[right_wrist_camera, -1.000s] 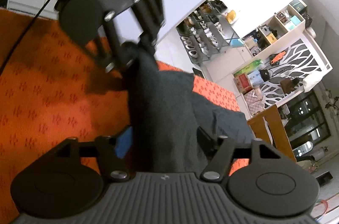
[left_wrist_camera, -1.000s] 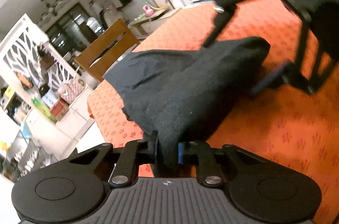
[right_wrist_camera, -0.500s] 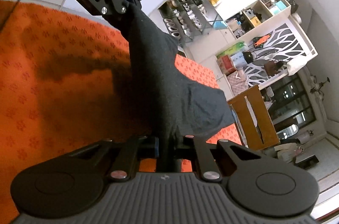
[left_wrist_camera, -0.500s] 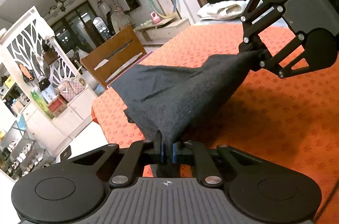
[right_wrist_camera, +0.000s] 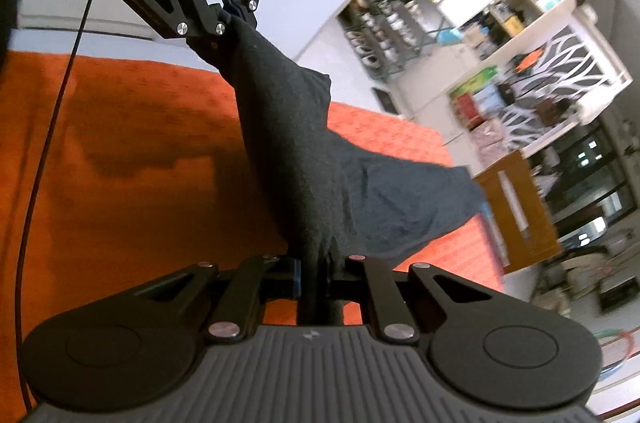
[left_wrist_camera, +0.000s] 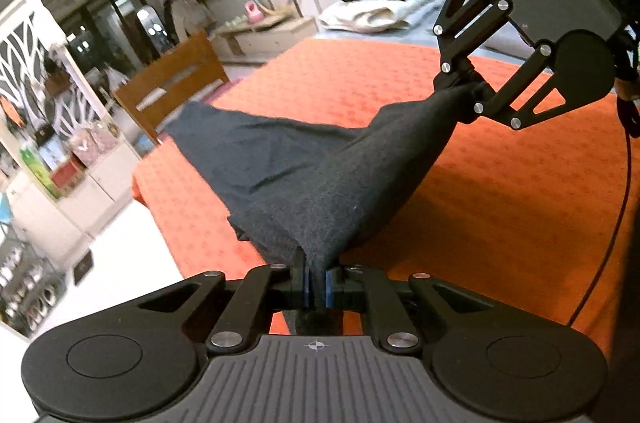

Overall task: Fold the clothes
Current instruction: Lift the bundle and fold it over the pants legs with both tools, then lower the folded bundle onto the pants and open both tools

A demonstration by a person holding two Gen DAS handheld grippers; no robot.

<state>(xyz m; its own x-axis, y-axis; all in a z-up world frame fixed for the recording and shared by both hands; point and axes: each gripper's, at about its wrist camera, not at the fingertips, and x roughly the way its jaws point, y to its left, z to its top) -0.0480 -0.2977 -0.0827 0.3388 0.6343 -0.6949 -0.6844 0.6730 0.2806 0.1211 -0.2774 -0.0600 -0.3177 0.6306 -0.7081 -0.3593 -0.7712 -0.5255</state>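
Note:
A dark grey garment (left_wrist_camera: 320,179) hangs stretched between both grippers above an orange patterned tablecloth (left_wrist_camera: 500,199). My left gripper (left_wrist_camera: 316,283) is shut on one corner of it at the bottom of the left wrist view. The right gripper (left_wrist_camera: 466,91) shows there at upper right, shut on the other corner. In the right wrist view the garment (right_wrist_camera: 304,159) runs from my right gripper (right_wrist_camera: 316,279) up to the left gripper (right_wrist_camera: 230,13). The garment's far end trails down toward the table's far edge.
A wooden chair (left_wrist_camera: 172,87) stands beyond the far table edge. White shelving (right_wrist_camera: 540,35) and a shoe rack (right_wrist_camera: 392,27) line the room. A pile of white and black laundry (left_wrist_camera: 380,3) lies at the back. A black cable (right_wrist_camera: 44,151) hangs over the cloth.
The right gripper went from open around the garment to shut on it. Both grippers have lifted and drawn apart, pulling the cloth taut between them.

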